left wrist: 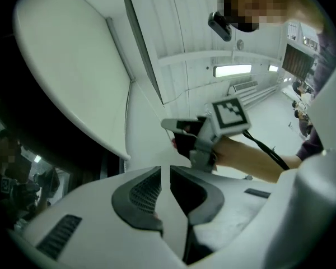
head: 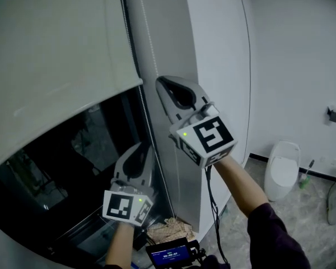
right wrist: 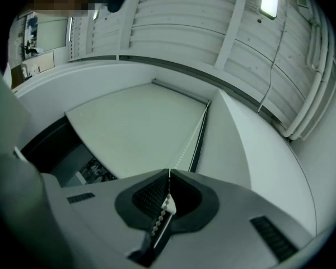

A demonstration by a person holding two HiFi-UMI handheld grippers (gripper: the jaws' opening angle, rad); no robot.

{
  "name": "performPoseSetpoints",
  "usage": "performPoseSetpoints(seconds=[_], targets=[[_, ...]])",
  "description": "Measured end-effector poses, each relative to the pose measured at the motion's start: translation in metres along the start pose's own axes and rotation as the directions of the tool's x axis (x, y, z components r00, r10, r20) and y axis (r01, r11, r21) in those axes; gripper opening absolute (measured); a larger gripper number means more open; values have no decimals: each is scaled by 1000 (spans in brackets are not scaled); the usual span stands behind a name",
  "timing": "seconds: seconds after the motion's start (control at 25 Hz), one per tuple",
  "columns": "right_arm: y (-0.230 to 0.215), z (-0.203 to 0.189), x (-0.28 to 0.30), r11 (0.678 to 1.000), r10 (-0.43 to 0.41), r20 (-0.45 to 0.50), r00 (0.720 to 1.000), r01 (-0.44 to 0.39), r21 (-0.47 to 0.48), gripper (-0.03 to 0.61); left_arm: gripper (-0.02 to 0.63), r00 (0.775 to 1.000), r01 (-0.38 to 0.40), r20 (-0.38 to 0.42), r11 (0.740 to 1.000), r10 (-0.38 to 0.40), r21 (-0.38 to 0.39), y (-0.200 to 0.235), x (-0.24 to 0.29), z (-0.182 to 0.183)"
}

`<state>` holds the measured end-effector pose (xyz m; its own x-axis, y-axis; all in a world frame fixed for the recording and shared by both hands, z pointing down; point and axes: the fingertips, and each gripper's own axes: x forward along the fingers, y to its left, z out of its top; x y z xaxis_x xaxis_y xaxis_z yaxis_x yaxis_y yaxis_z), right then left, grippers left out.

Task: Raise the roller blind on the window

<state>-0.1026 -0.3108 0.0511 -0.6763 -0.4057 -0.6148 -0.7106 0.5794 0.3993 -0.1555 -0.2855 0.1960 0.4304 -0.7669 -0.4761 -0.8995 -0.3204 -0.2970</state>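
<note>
Along the window's right edge, the right gripper (head: 163,86) is clenching its jaws on the white beaded pull chain (right wrist: 161,213), held high so a downward haul has room to run. Below it, the left gripper (head: 141,150) is hovering with jaws slightly parted and nothing visibly between them, probably ready to take the next grip. The pale fabric roller blind (head: 56,55) is hanging partway down the dark window glass (head: 61,178).

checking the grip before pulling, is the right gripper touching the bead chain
Touching. The right gripper view shows the right gripper with its jaws closed on the bead chain, and the beads run down pinched between them.
</note>
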Motion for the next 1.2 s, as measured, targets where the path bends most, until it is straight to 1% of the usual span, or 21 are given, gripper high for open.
performPoseSetpoints(seconds=[0.16,0.36,0.52,0.6,0.72,0.84,0.96,1.04,1.2], targets=[[18,-30,-29,999,-7,-53,999,6,-34,17,20,1000,-3,27,1000,4,-8,20,22,27],[37,-54,-64,998,0,-111,994,-7,-58,17,20,998,31,60,1000,-31,7,19,59,78],[61,-80,-92,1000,2,-154,988,-7,-30,17,25,996,61,59,998,-62,19,17,88,101],[73,-95,-104,1000,6,-170,985,-6,3,17,56,997,63,44,998,-64,28,19,99,104],[87,-110,-118,999,11,-184,983,-4,40,17,69,998,56,24,998,-55,-11,25,109,102],[95,-109,-124,998,6,-182,983,5,58,17,67,998,66,1,996,-66,-61,30,113,102],[96,-105,-124,998,0,-185,983,11,57,17,67,996,84,4,991,-84,-106,28,114,104],[95,-103,-124,998,-1,-183,983,12,58,17,66,997,74,1,993,-74,-93,27,114,104],[94,-102,-125,998,-4,-178,984,15,61,17,38,997,72,-5,995,-72,-72,25,114,103]])
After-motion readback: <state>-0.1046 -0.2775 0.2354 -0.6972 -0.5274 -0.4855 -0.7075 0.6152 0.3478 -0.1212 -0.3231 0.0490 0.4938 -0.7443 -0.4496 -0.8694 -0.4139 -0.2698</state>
